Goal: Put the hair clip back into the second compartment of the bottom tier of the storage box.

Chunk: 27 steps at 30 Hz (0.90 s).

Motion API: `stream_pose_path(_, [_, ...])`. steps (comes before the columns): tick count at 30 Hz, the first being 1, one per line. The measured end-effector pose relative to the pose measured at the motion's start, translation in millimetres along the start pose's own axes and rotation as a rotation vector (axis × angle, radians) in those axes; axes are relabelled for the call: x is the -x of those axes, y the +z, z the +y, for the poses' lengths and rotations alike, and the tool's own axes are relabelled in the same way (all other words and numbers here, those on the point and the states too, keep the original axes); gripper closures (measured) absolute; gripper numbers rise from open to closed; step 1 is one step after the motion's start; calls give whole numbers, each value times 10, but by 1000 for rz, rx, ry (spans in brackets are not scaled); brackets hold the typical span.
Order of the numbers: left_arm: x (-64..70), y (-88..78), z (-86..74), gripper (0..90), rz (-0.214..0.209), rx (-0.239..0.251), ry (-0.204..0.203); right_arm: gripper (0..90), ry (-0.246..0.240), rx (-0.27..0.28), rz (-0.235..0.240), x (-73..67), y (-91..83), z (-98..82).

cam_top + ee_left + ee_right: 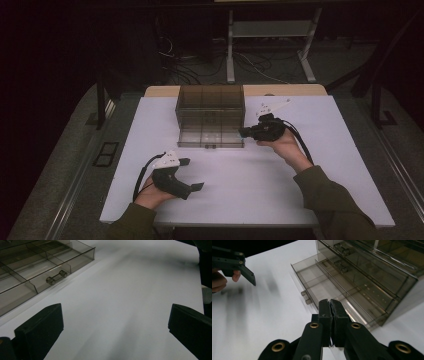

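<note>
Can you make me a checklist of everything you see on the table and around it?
Surface: white table, bare in front.
Job's things: smoky see-through drawer box; bottom drawer pulled out, looks empty.
Clutter: nothing seen.
Grippers: left gripper open, near the front edge; right gripper shut on nothing, at the drawer's right corner.
Cables: one black cable trails from each gripper; more on the floor behind.
Surroundings: dark room, metal frame legs behind.

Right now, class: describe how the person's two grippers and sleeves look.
Both the left gripper and right gripper are black, two-jawed, each topped by a pale three-cornered plate and trailing a black cable. Brass-coloured rivets mark the right gripper's arms. The sleeves are olive green.
</note>
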<state>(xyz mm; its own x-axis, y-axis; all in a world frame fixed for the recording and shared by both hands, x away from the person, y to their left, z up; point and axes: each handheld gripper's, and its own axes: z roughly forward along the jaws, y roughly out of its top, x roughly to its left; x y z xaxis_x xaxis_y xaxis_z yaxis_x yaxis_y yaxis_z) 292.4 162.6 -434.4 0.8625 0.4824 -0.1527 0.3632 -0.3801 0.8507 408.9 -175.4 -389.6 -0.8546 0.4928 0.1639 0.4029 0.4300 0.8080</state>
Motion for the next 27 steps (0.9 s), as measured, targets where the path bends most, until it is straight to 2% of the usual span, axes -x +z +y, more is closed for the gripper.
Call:
stream_pose_path(14, [1,-9,2,0,-4,11,-4,864,8,-10,14,-1,285,120])
stream_pose_path(27, [1,-17,4,0,-7,17,-9,864,10,-39,5,23,536,208])
